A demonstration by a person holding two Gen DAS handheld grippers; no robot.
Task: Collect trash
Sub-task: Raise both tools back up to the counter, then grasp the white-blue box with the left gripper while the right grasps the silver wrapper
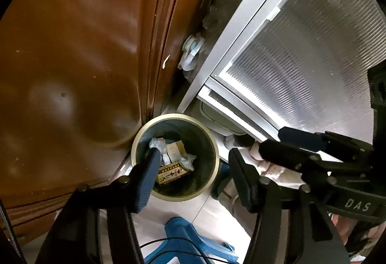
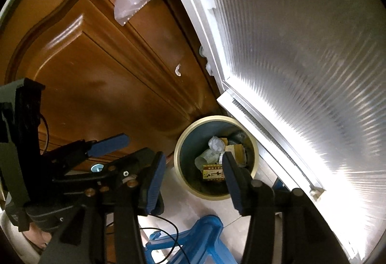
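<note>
One round cream-rimmed dark-green trash bin (image 1: 214, 143) is standing on the floor betw. the brown wooden door (image 1: 72, 47) and the frosted glass panel (image 1: 313, 47); approx. five trash pcs are lying inside, incl. one yellow patterned box (image 1: 172, 171). Left gripper (image 1: 193, 172) and right gripper (image 2: 190, 174) are both hanging over it, jaws partly apart, gripping nothing. One blue plastic stool (image 2: 193, 240) is sitting near.

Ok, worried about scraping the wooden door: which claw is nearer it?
Left. The left claw hangs beside the wooden door; the right claw hangs farther off, by the frosted panel.
</note>
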